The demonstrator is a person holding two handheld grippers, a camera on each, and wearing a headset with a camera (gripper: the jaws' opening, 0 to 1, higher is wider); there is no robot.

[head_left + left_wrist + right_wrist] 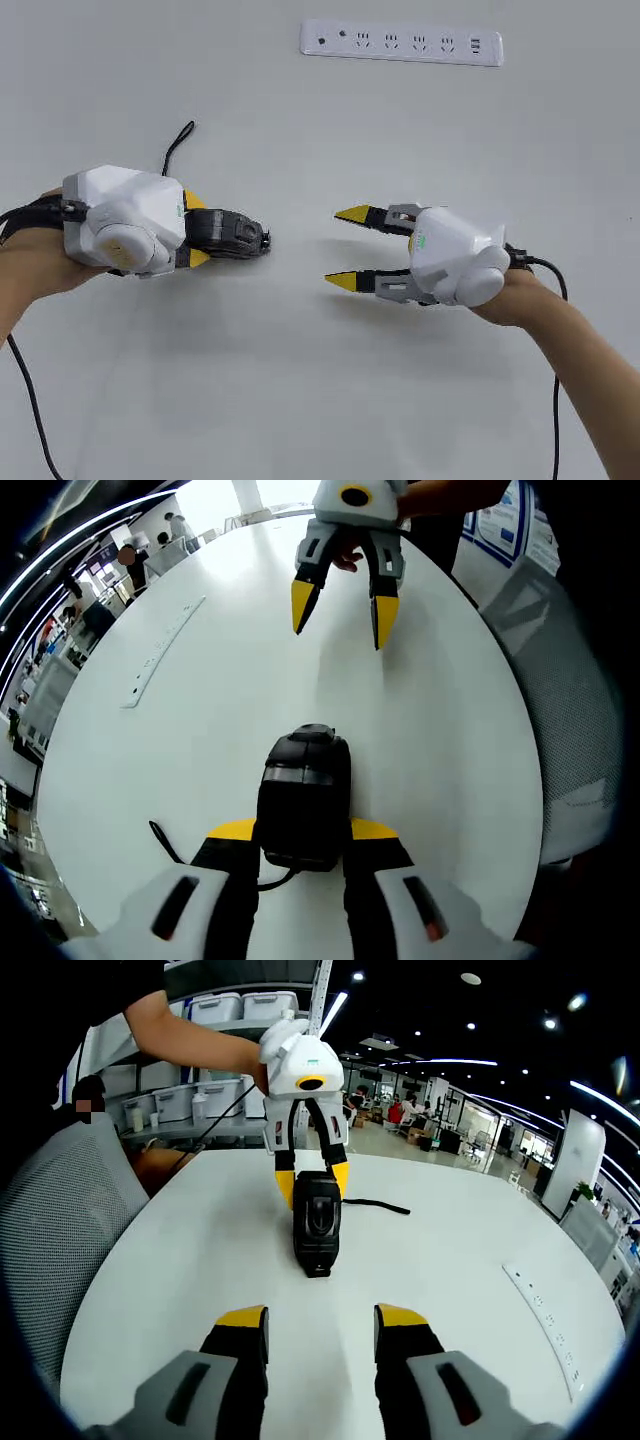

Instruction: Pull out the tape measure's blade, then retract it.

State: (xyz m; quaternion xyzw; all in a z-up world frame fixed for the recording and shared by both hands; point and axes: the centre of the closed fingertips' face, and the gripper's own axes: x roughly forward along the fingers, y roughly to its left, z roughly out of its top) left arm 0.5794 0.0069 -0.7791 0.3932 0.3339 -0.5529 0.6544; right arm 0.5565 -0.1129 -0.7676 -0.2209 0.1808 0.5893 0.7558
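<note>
On the white worktop (300,390), the left tool (197,230) was clamped on the black tape measure (232,233), which rested on the surface. Well apart to the right, the right tool (347,247) stood wide and held nothing, its yellow tips facing the tape measure.

**White round table in a big open hall**

The table (300,400) is plain white, evenly lit, with a curved edge. A white power strip (401,42) lies flat near its far edge in the head view. A grey mesh chair (60,1230) stands just beside the table's edge. Behind the chair, shelves carry pale storage boxes (225,1007). The ceiling (500,1020) is dark, dotted with small round lights (470,978) and crossed by long bright strips (450,1061). Farther back the hall opens onto a pale floor (395,1142), where people (405,1110) stand well apart from the table
</note>
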